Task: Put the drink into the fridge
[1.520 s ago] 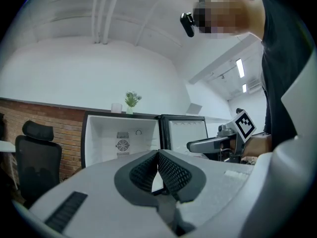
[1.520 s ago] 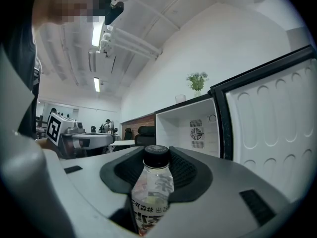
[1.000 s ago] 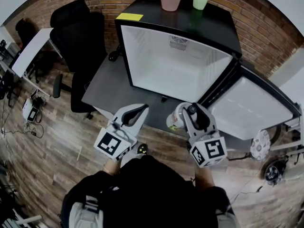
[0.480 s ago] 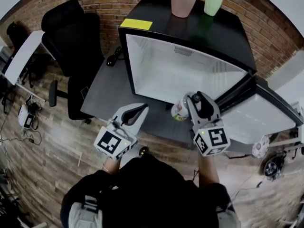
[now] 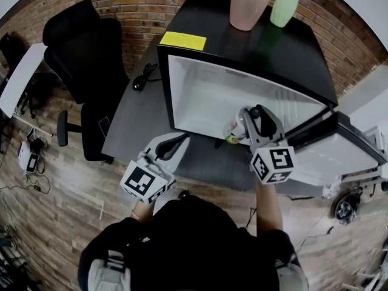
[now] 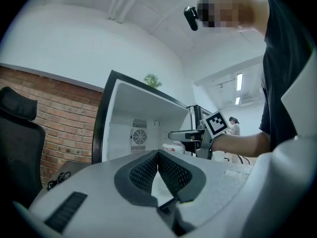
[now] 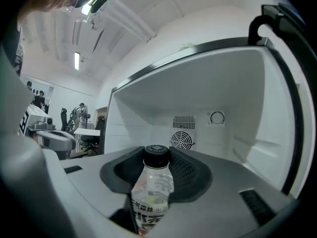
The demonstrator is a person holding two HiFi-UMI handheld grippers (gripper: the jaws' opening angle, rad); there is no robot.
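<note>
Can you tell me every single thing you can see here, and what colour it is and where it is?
fridge: one, black outside and white inside, door open, on the table
table: one, dark grey, under the fridge
drink bottle: one, clear with a black cap, at the fridge's open front
cup: one, pink, on top of the fridge
vase: one, pale green, beside the cup
note: one, yellow, front left corner of the fridge top
cable: one, black, on the table left of the fridge
office chair: one, black, left of the table
left gripper: one, grey, shut and empty, held back from the fridge
right gripper: one, grey, shut on the drink bottle
</note>
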